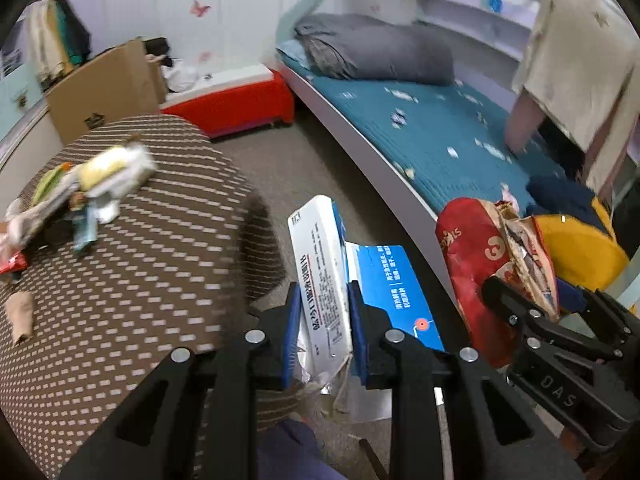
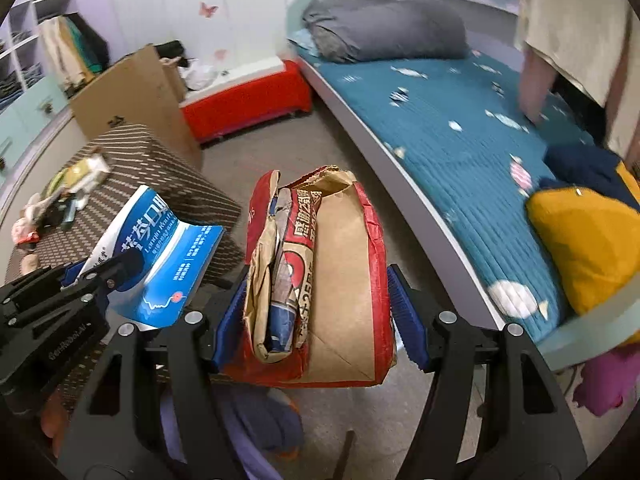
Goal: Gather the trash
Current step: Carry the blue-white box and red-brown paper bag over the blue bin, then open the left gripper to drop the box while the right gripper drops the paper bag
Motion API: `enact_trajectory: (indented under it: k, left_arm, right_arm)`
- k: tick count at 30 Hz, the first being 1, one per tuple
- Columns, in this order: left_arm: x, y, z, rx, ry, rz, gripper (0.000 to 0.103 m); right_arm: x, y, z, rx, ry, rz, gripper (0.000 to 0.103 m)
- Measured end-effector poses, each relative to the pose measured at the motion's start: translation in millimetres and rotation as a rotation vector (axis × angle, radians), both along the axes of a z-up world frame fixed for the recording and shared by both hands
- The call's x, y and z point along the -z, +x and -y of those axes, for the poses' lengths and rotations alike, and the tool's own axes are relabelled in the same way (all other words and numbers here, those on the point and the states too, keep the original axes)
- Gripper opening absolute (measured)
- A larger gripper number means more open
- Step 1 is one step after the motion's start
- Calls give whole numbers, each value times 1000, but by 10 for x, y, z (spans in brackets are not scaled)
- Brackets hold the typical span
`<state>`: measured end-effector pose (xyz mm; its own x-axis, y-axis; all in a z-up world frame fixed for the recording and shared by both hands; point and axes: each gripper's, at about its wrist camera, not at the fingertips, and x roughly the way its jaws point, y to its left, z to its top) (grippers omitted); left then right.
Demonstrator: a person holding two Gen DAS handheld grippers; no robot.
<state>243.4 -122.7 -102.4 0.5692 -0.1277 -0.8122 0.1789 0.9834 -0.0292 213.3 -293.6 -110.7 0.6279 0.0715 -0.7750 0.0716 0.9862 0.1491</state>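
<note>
both hands full of trash beside the bed

the left hand-held gripper [image 1: 324, 332] is clenched on a flattened blue and white cardboard medicine box [image 1: 326, 280], its blue pads pinching the white panel upright. that panel carries small printed chinese text too fine to read; the blue flap beside it has white chinese lines and a red dot on a thin white line. from the right wrist view the same box [image 2: 168, 248] shows large white chinese characters and a latin line beginning "lanqin", the rest unclear.

the right hand-held gripper [image 2: 316, 312] is grasping a crumpled red and brown paper bag [image 2: 332, 280], held mouth-up between its blue pads, with folded paper stuffed inside. red chinese print and a big ring shape show on the crumpled part; in the left wrist view the bag [image 1: 480, 264] shows white letters, upside down.

both are held over the grey floor, just beside each other. to the left stands a brown table with pale dashes [image 1: 140, 260] bearing a blurred heap of wrappers [image 1: 80, 192]. to the right lies the teal quilted bed [image 2: 460, 140].
</note>
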Motion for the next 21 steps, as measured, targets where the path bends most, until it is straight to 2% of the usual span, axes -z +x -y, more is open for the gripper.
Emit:
enact_trajectory:
  k: [11,19,21]
  left_arm:
    - [854,393,657,83,68,-222,23]
    - [1563,673,935,95,158,-361,23]
    - [1698,731,998,98,189,-373,23]
  right_arm:
    - [636,113,482,116,-47,-157,64]
    - [1182,270,691,166,-63,-286,64]
    - [1294,320,743,179,-67,-317,64]
